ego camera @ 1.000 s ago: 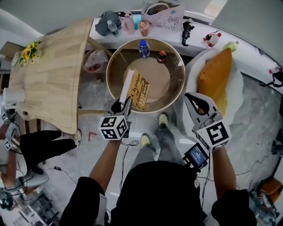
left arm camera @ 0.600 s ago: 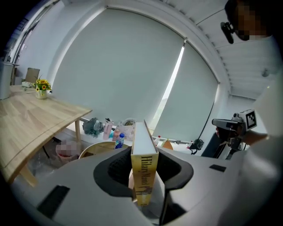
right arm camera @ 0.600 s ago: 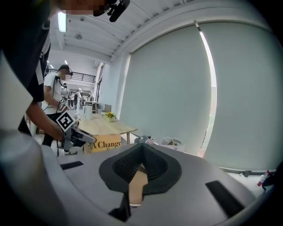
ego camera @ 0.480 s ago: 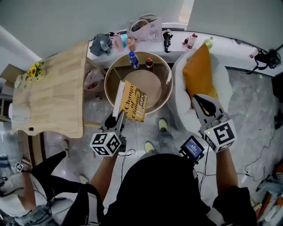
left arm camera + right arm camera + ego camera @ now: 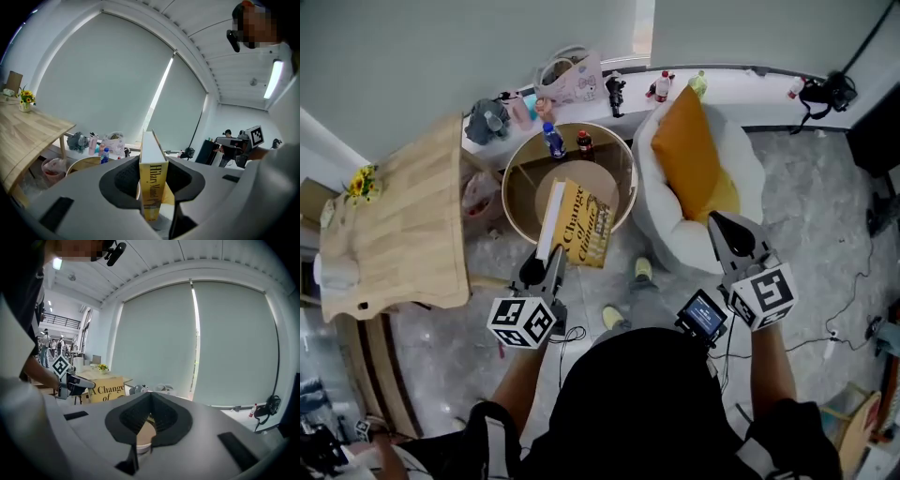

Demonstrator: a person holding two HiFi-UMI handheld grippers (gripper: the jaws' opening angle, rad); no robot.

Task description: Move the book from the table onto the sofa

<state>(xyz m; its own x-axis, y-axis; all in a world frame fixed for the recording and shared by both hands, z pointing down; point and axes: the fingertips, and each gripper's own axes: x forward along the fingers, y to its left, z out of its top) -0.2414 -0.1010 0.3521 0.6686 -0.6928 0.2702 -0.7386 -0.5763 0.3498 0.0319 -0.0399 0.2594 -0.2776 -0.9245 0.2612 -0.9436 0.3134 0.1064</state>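
The book [image 5: 579,223] is held in the air at the near rim of the round table [image 5: 520,192], clear of its top, and is not yet set on the sofa [image 5: 741,183], which stands just to the right of that table. The book is gripped at its lower end by the left gripper [image 5: 549,266], whose jaws are pinched on it. In the left gripper view the yellow spine is seen upright between the two dark pads, which are pressed against the covers on either side. From the head view the book is seen standing on edge, its yellow front cover turned towards the sofa side and its white page block towards the wooden table [image 5: 403,225]. The right gripper [image 5: 724,228] is carried over the near edge of the white sofa. Its jaws are brought together at the tips and nothing is held between them. An orange cushion [image 5: 689,159] is propped against the sofa's back. Two bottles are left on the far side of the round table: a blue bottle [image 5: 551,141] and a dark bottle with a red cap [image 5: 584,141]. A pale bag [image 5: 572,77] is set on the window ledge behind them, and yellow flowers [image 5: 361,183] are placed at the far corner of the wooden table.
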